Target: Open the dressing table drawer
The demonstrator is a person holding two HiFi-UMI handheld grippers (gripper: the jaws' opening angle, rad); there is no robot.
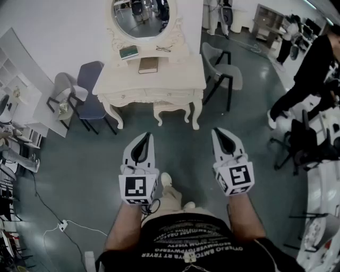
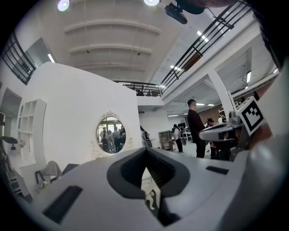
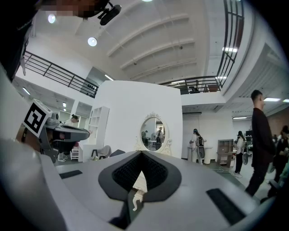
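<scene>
The cream dressing table (image 1: 178,79) with its oval mirror (image 1: 141,16) stands across the floor ahead of me, its drawer fronts (image 1: 151,96) closed. Both grippers are held level and point toward it from well short of it. My left gripper (image 1: 145,136) is shut with nothing in it, and so is my right gripper (image 1: 219,130). In the left gripper view the shut jaws (image 2: 146,153) fill the lower picture, with the mirror (image 2: 109,134) above them. The right gripper view shows the same: closed jaws (image 3: 141,157) below the mirror (image 3: 153,133).
A brown book (image 1: 148,65), a green book (image 1: 128,52) and glasses lie on the tabletop. A stool (image 1: 171,108) sits under it. Chairs stand at left (image 1: 90,90) and right (image 1: 223,66). A person (image 1: 313,69) bends at far right. A cable (image 1: 64,226) lies on the floor.
</scene>
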